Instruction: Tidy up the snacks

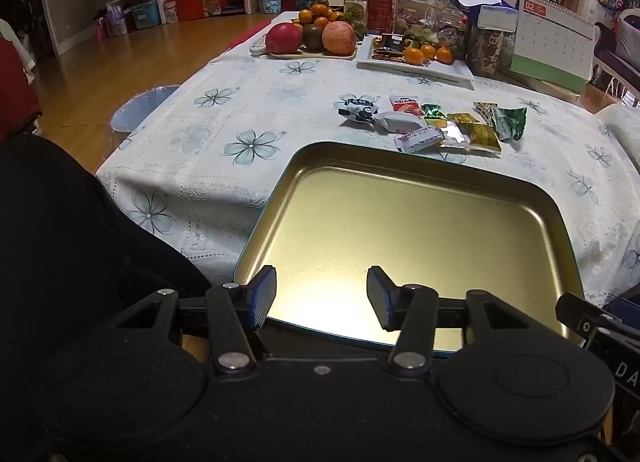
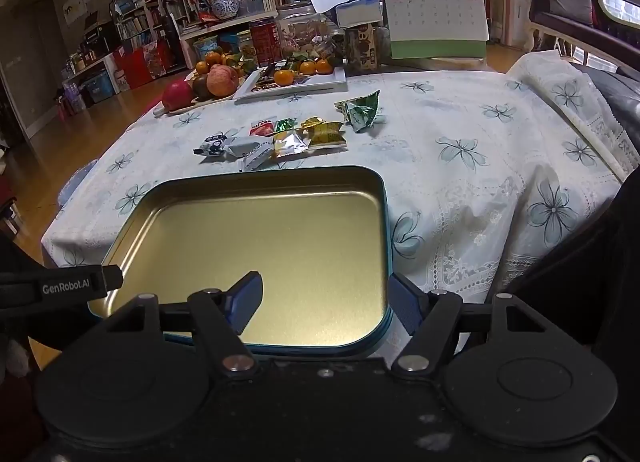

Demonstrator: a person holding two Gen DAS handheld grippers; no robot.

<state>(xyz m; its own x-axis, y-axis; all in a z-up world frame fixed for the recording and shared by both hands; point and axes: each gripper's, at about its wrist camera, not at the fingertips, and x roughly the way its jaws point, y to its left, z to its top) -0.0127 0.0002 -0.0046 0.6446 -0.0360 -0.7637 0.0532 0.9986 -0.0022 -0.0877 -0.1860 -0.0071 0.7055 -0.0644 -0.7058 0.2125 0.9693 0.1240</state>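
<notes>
Two black two-finger grippers hang over the near edge of a table draped in a white cloth printed with pale blue flowers (image 1: 224, 134). Both the left gripper (image 1: 322, 298) and the right gripper (image 2: 324, 304) have their jaws spread wide with nothing between the blue pads. Below them sits a shallow rectangular tin tray with a gold inside and teal rim (image 1: 280, 182), and it holds nothing. The task's things, a loose cluster of small wrapped snacks (image 1: 436, 126), lie on the cloth just beyond the tray's far rim. A crumpled green packet (image 1: 510, 122) sits at the cluster's right end, a black-and-white wrapper (image 1: 358, 112) at its left.

The step in hand looks like the first reach. It would go best by taking an outlying piece first, coming down on it from above with the pads either side of its bulk, then lifting clear of the rim before releasing over the tray. The nearest white wrapper almost meets the far rim, so a low approach risks catching that lip.

Room is generous to the right, where the cloth lies bare. Farther back, a plate of fruit (image 1: 312, 40) and a white rectangular dish with small oranges (image 1: 416, 62) stand well apart from the snacks.
</notes>
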